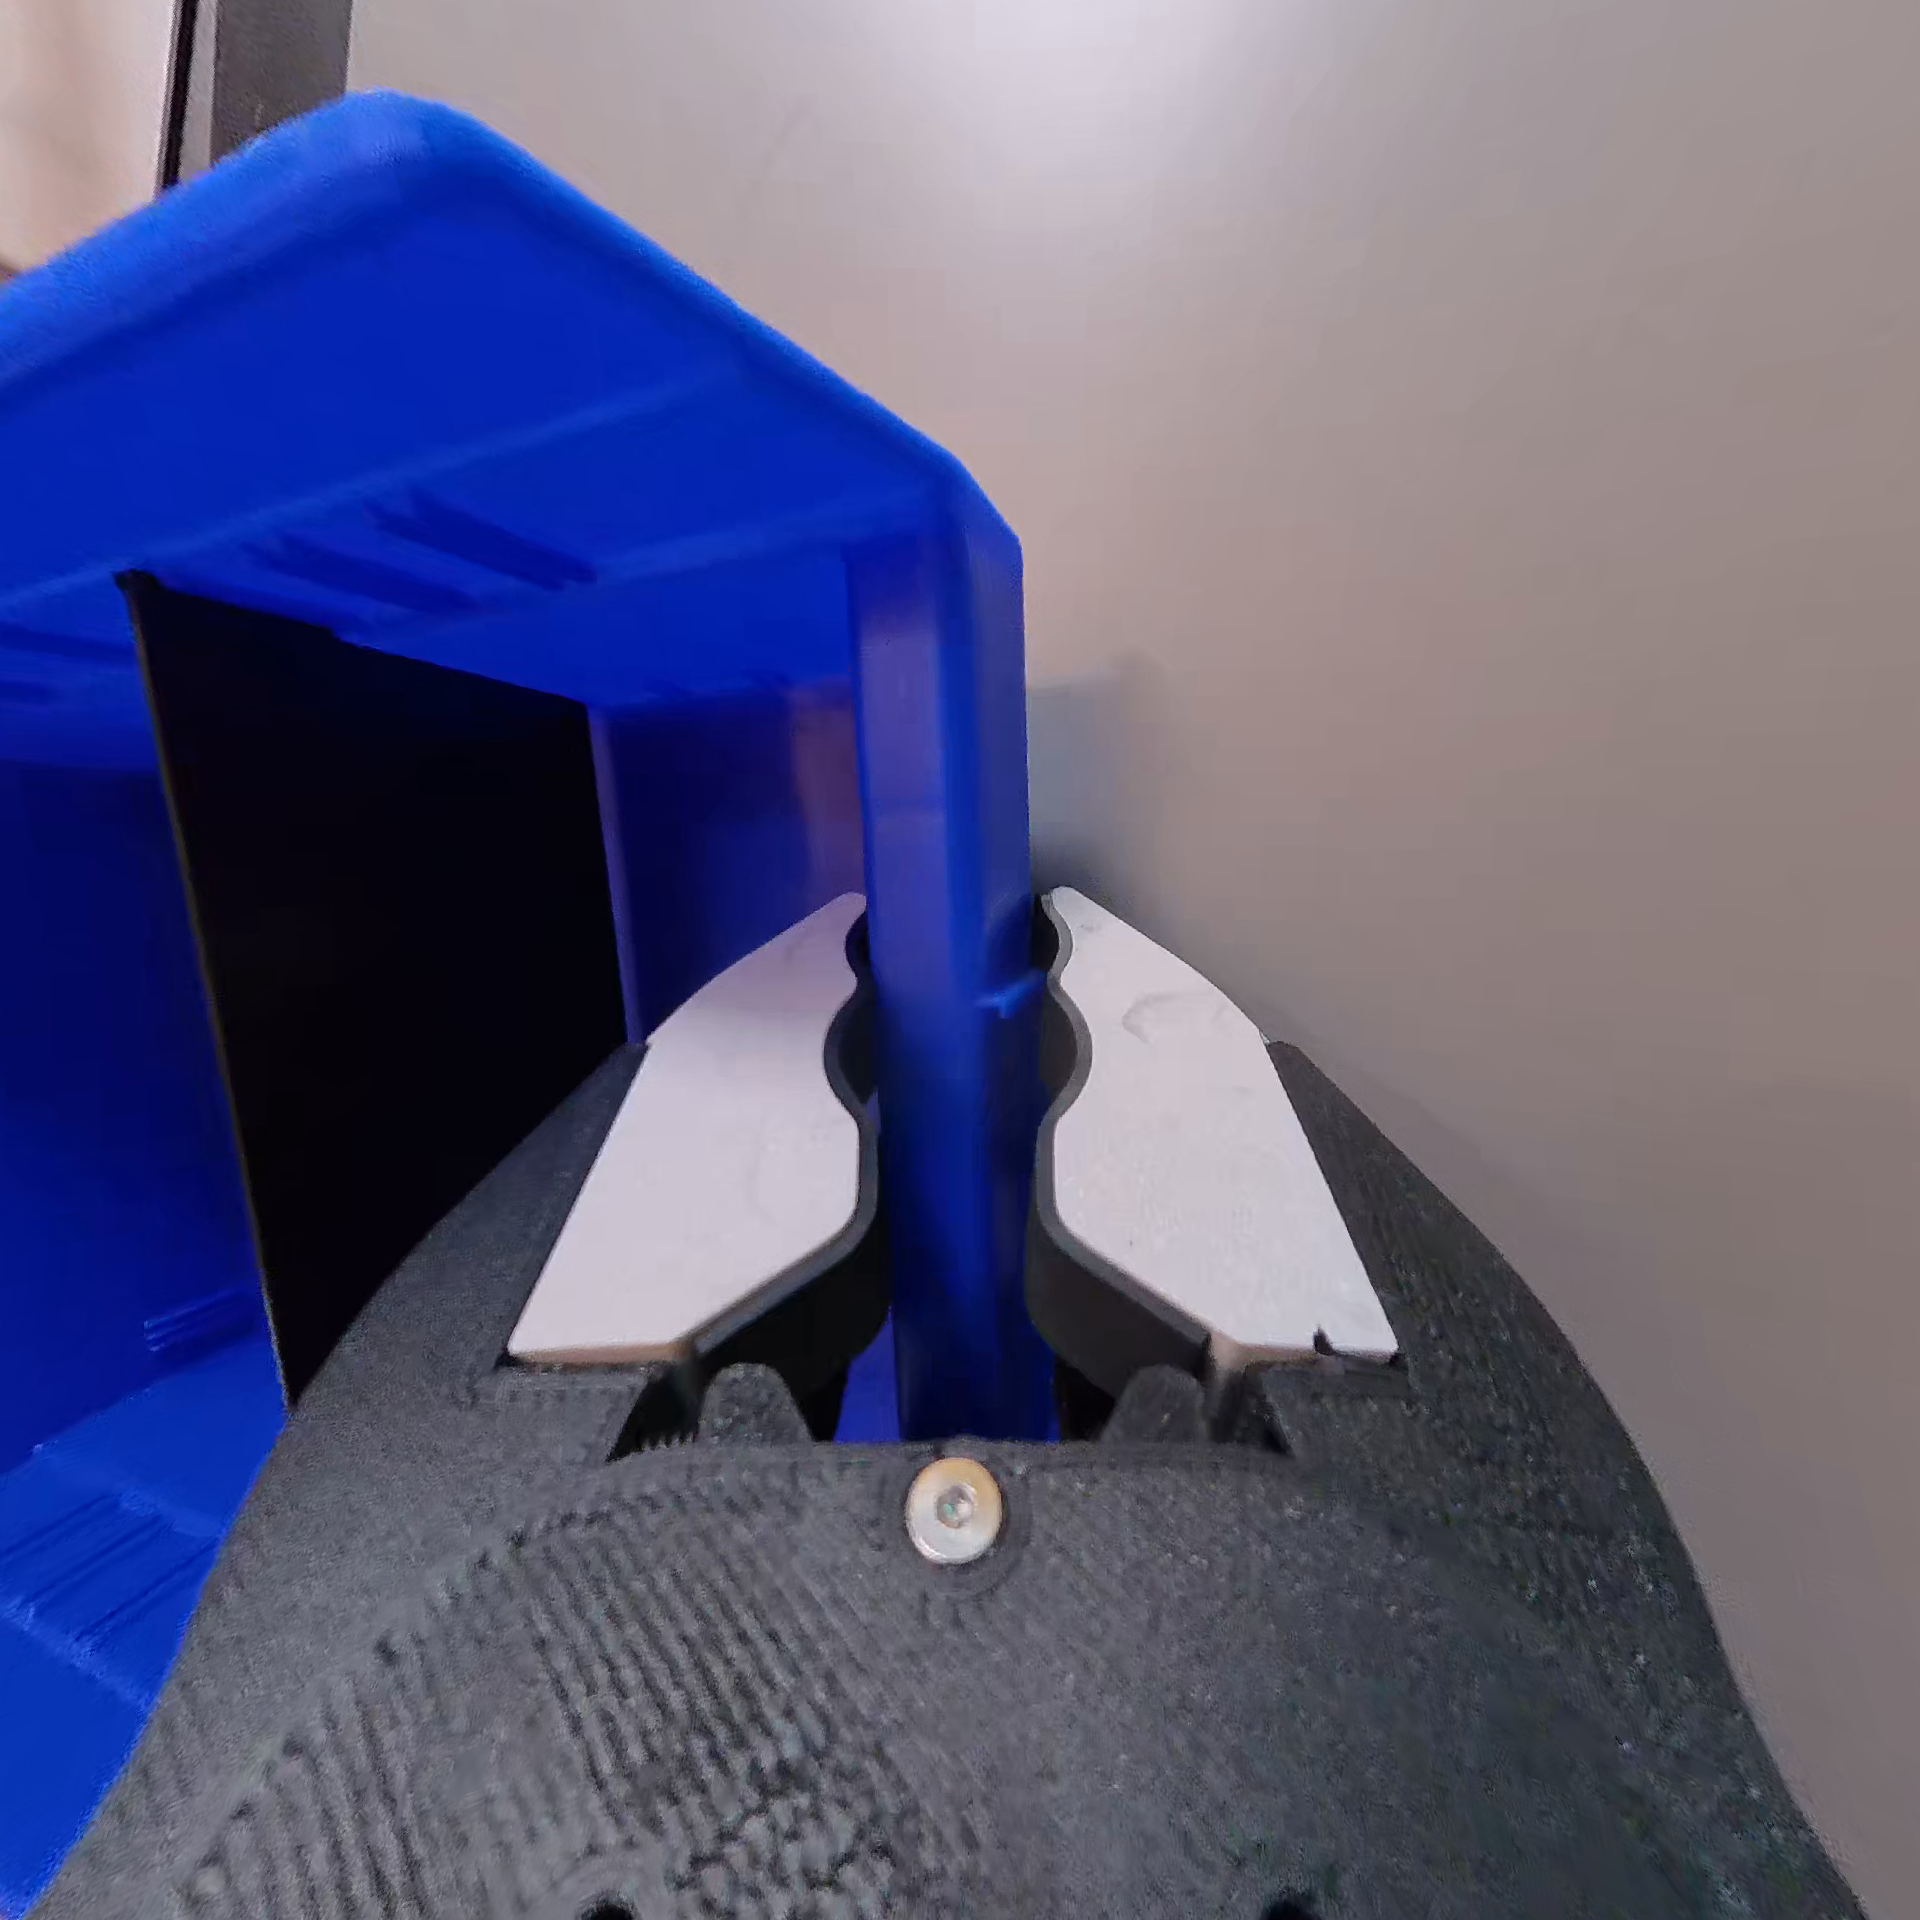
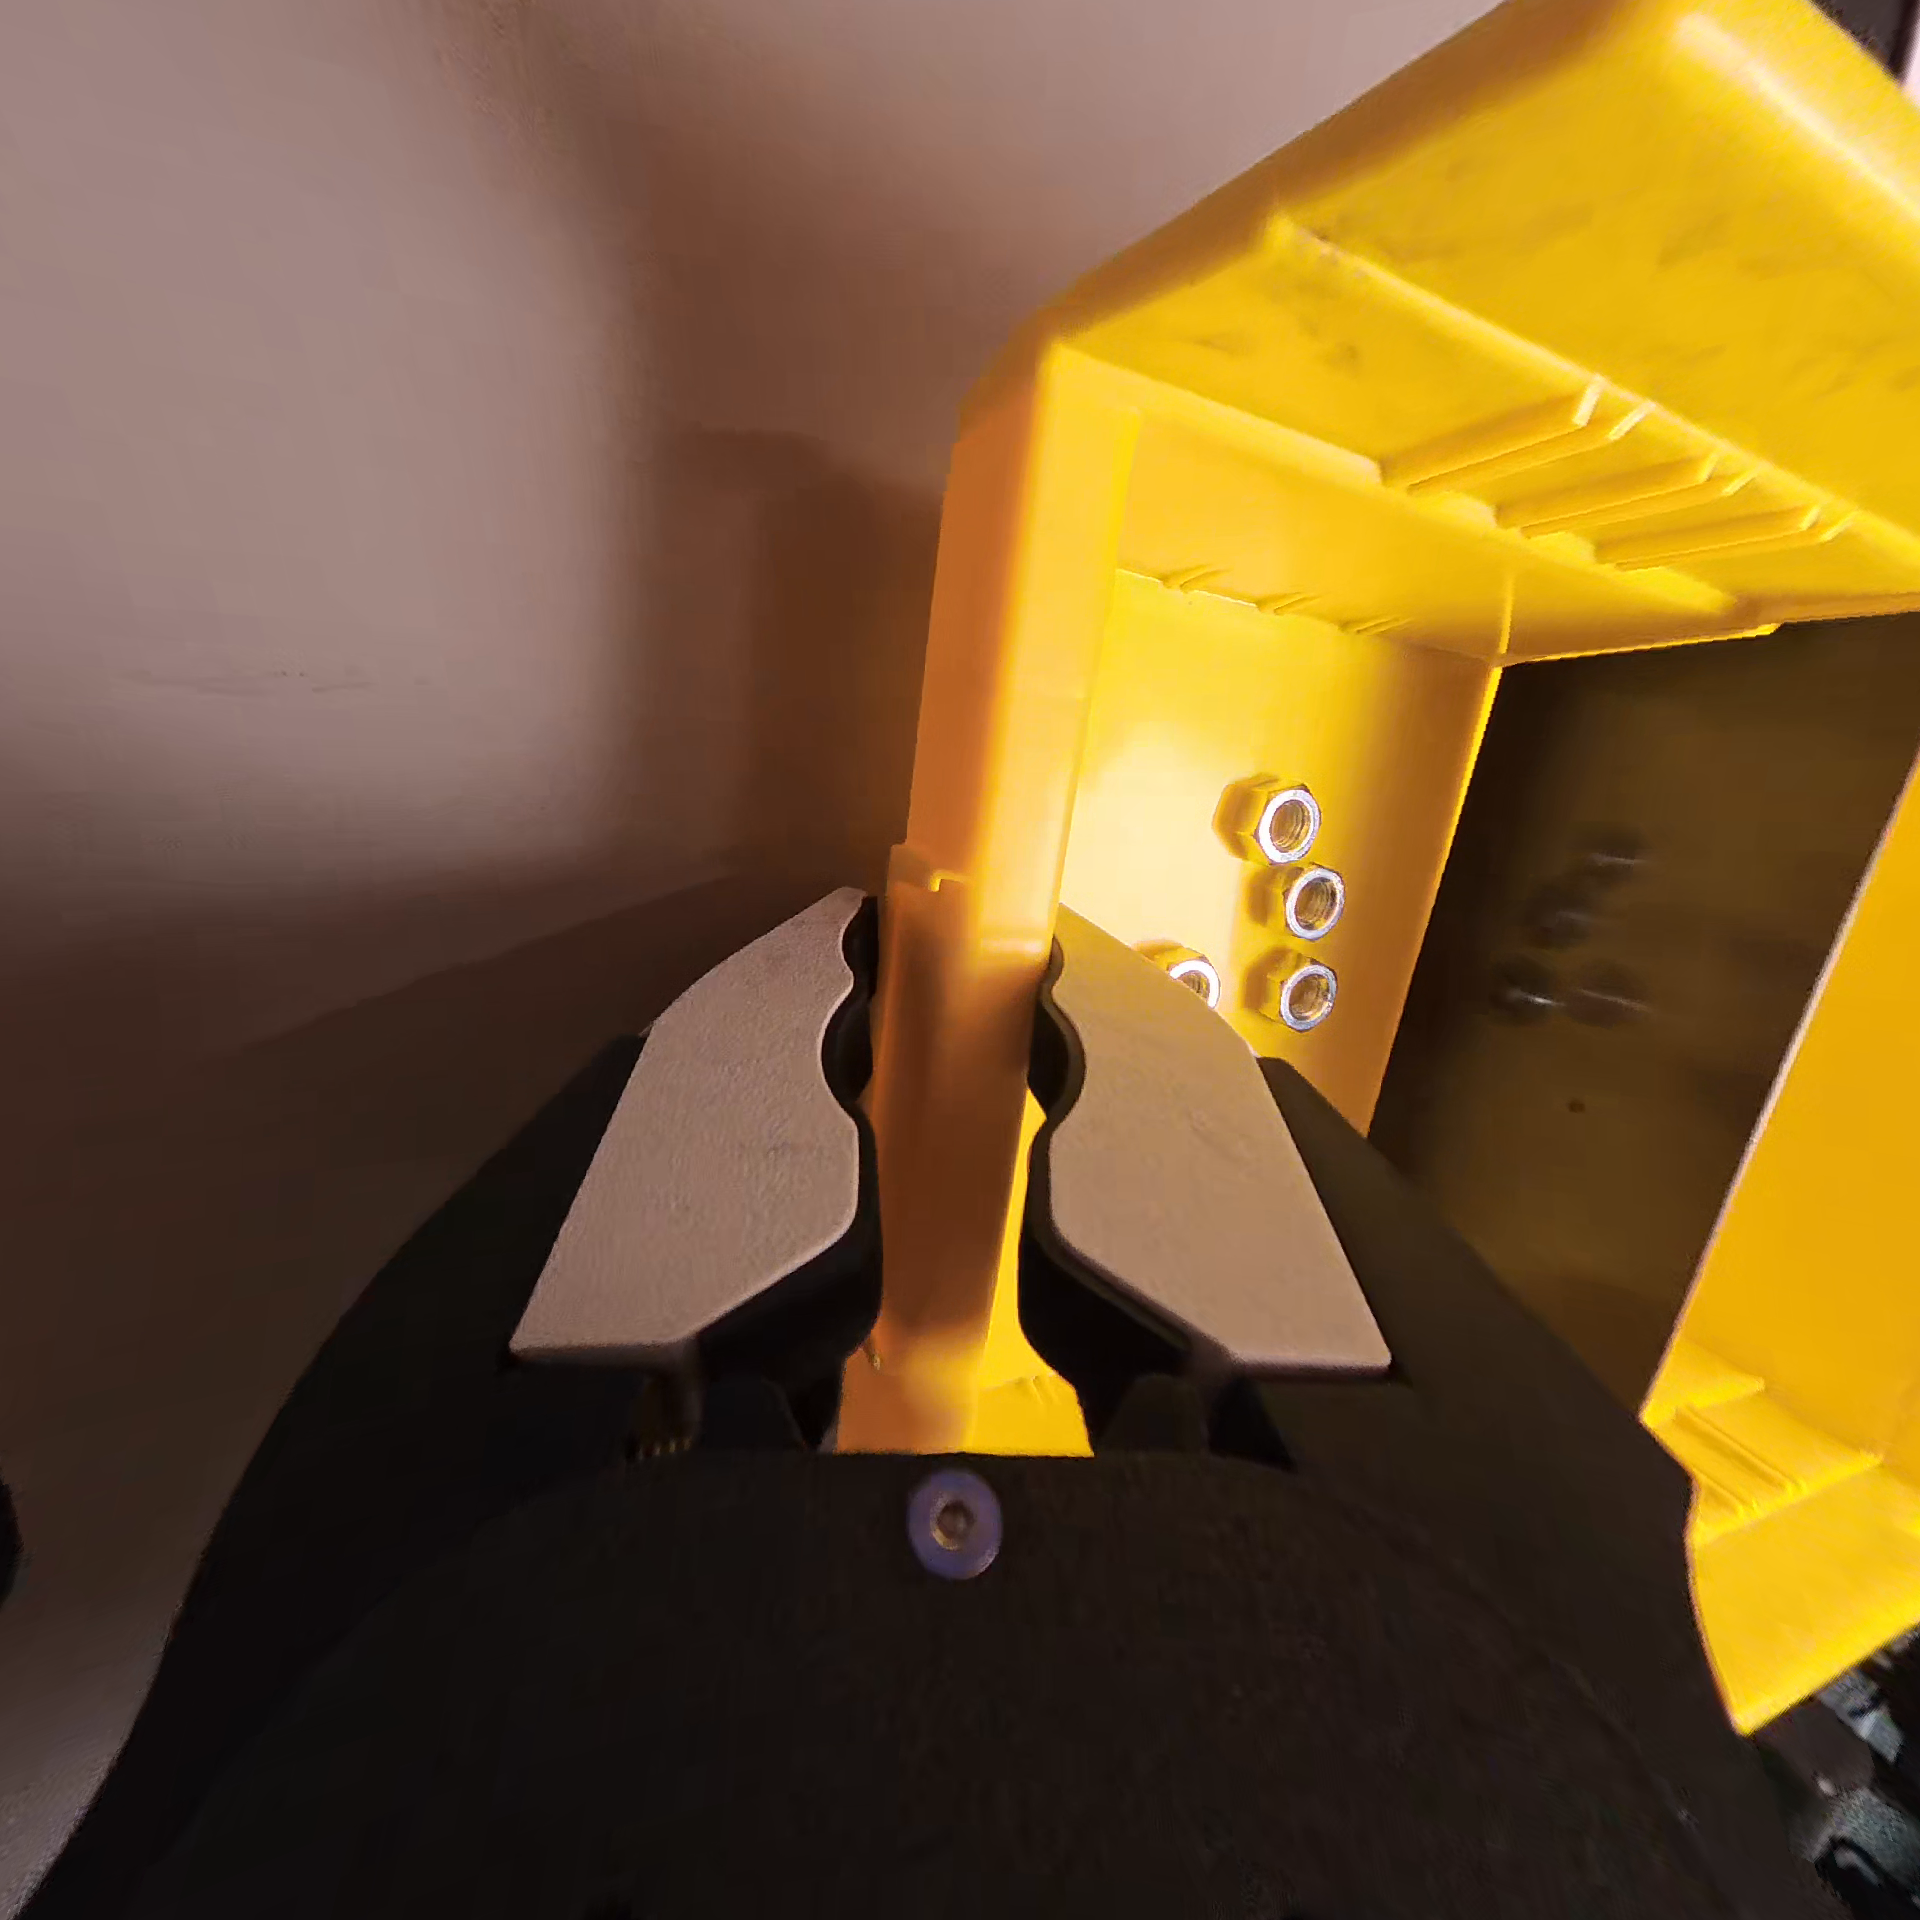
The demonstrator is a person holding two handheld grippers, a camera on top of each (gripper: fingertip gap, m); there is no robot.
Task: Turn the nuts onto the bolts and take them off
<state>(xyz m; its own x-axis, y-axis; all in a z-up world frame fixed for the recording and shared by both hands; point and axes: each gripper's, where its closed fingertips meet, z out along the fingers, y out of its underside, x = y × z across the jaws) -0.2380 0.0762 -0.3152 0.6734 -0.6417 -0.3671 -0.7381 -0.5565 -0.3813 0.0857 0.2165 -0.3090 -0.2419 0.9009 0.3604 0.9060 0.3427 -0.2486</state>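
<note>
Left gripper (image 1: 951, 935) clamped on the wall of a blue bin (image 1: 416, 416): one finger inside, one outside, both pressed to the plastic. A black divider panel (image 1: 395, 935) stands inside the bin, left of the grip.

Right gripper (image 2: 956, 935) gripping the wall of a yellow bin (image 2: 1455, 312) the same way, wall pinched between both fingers. Four silver hex nuts (image 2: 1304, 904) lie clustered on the bin's inner surface, just right of the grip, threaded holes facing the camera. One is partly hidden behind the finger. Grey tabletop (image 2: 364, 468) beyond.
</note>
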